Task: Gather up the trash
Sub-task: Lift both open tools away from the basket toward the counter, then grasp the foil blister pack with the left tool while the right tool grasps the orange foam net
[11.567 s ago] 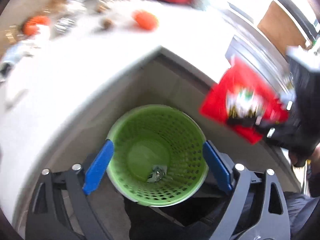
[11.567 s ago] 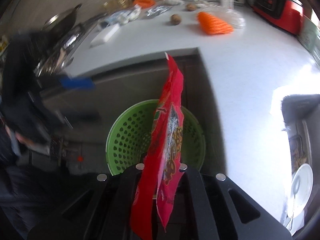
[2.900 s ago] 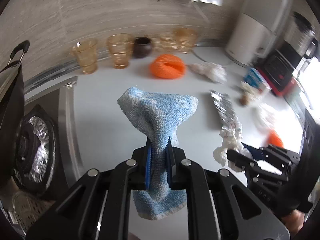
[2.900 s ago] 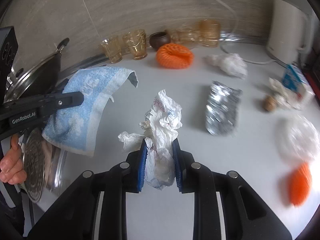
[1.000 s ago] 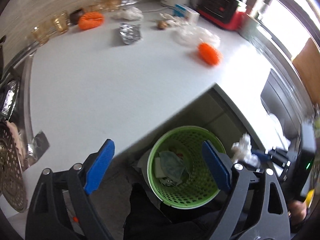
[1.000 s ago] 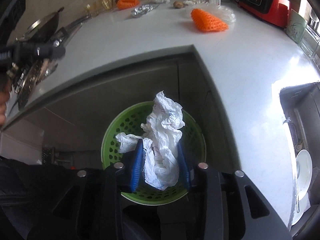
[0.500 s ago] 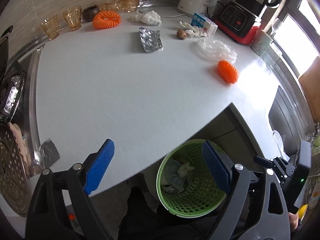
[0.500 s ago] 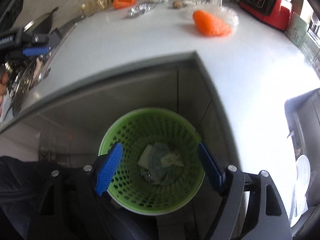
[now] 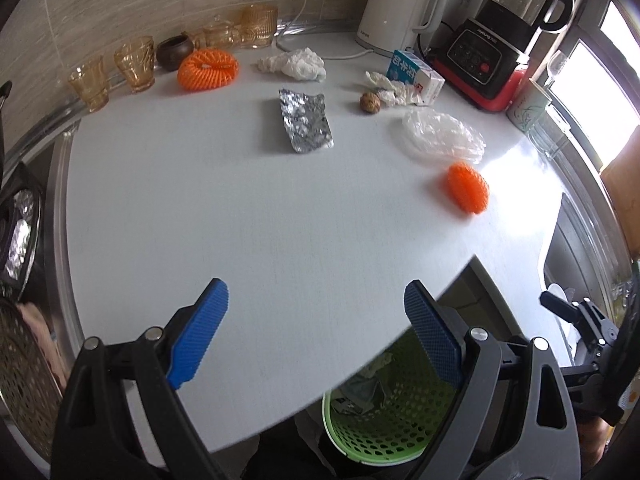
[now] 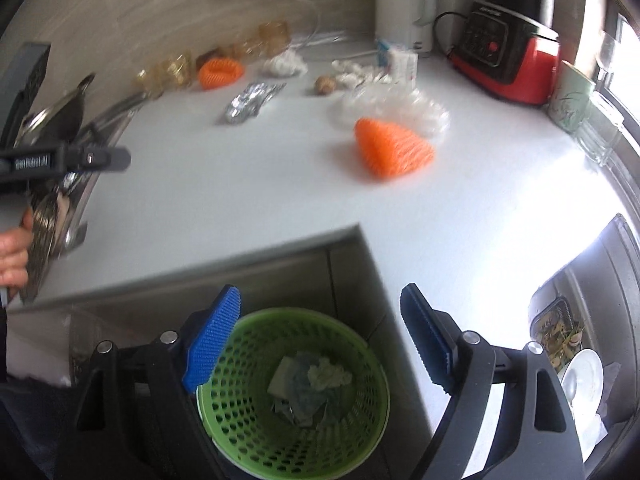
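The green perforated bin (image 10: 294,394) stands below the counter corner and holds crumpled white paper (image 10: 329,374) and a bluish cloth; it also shows in the left wrist view (image 9: 384,420), partly hidden by the counter edge. My left gripper (image 9: 316,320) is open and empty over the counter's front. My right gripper (image 10: 320,330) is open and empty above the bin. On the white counter (image 9: 260,216) lie crumpled foil (image 9: 306,122), an orange foam net (image 9: 467,187), clear plastic wrap (image 9: 440,136), white tissue (image 9: 294,64) and an orange net ring (image 9: 208,69).
Amber glasses (image 9: 134,64) and a dark pot line the back wall. A white kettle (image 9: 396,4), a milk carton (image 9: 416,76), a nut (image 9: 369,102) and a red-based blender (image 9: 500,32) stand at back right. A stove (image 9: 18,216) is at left, a sink with dishes (image 10: 576,356) at right.
My right gripper let the crumpled paper fall into the bin and opened. Both grippers have since lifted and tilted up toward the counter; the left one moved forward over it.
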Action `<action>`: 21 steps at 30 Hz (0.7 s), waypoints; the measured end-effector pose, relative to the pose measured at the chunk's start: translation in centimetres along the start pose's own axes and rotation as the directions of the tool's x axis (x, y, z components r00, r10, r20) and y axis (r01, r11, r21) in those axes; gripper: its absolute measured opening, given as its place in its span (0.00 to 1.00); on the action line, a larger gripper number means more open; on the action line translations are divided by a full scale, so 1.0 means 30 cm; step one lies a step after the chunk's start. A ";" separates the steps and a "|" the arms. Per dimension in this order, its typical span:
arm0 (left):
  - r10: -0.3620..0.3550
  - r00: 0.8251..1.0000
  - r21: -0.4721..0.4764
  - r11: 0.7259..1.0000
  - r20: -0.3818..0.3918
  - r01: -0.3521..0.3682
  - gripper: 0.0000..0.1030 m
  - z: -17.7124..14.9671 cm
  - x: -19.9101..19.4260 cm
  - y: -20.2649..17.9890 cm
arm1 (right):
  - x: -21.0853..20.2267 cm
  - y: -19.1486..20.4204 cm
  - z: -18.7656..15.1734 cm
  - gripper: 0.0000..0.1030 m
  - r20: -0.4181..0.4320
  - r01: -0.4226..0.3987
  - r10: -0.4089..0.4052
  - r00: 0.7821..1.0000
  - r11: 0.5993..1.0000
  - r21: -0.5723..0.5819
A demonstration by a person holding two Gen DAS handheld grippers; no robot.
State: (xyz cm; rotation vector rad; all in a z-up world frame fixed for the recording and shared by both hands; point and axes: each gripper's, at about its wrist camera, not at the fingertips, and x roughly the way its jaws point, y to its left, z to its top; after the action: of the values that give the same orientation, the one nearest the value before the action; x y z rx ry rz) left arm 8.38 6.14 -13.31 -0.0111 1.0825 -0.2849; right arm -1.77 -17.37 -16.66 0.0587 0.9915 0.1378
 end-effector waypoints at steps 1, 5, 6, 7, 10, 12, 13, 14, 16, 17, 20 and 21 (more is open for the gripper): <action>0.000 1.000 -0.002 1.000 0.005 0.000 0.84 0.017 0.007 0.000 | 0.005 -0.006 0.017 0.80 0.006 0.006 -0.006 1.000 1.000 0.014; -0.010 0.999 -0.007 1.000 0.039 0.010 0.84 0.104 0.040 0.000 | 0.029 -0.038 0.094 0.80 0.035 0.045 -0.047 0.998 0.997 0.068; -0.012 0.999 -0.008 1.000 0.050 0.012 0.84 0.133 0.054 -0.001 | 0.035 -0.046 0.116 0.80 0.044 0.055 -0.059 0.997 0.995 0.080; -0.016 0.998 -0.008 1.000 0.061 0.016 0.84 0.158 0.068 -0.002 | 0.043 -0.053 0.137 0.80 0.052 0.068 -0.073 0.996 0.994 0.090; -0.024 0.997 -0.017 1.000 0.077 0.025 0.84 0.225 0.121 -0.003 | 0.080 -0.078 0.191 0.80 0.062 0.095 -0.104 0.993 0.987 0.130; -0.014 0.997 -0.031 0.999 0.082 0.017 0.84 0.267 0.170 0.001 | 0.105 -0.097 0.217 0.80 0.071 0.100 -0.113 0.991 0.982 0.160; -0.002 0.997 -0.042 0.999 0.076 0.005 0.84 0.288 0.203 0.004 | 0.120 -0.106 0.231 0.80 0.071 0.106 -0.120 0.990 0.979 0.175; 0.006 0.998 -0.053 0.999 0.065 -0.002 0.84 0.307 0.234 0.008 | 0.144 -0.117 0.245 0.80 0.070 0.115 -0.130 0.989 0.975 0.191; 0.016 0.999 -0.073 0.997 0.047 -0.013 0.84 0.335 0.288 0.018 | 0.187 -0.135 0.266 0.80 0.065 0.136 -0.153 0.986 0.966 0.218; 0.023 0.999 -0.087 0.996 0.037 -0.019 0.84 0.349 0.315 0.025 | 0.202 -0.141 0.271 0.80 0.063 0.143 -0.161 0.985 0.963 0.228; 0.059 0.998 -0.125 0.990 0.000 -0.058 0.84 0.401 0.412 0.046 | 0.264 -0.167 0.294 0.80 0.056 0.160 -0.183 0.982 0.946 0.281; 0.070 0.998 -0.130 0.989 -0.008 -0.070 0.84 0.414 0.432 0.050 | 0.278 -0.172 0.298 0.80 0.052 0.164 -0.187 0.981 0.942 0.294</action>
State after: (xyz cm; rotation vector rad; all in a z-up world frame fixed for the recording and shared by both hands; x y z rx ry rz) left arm 25.18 2.93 -18.92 -0.0895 1.1008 -0.1506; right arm 10.68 -21.18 -19.28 0.2412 0.9266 -0.1740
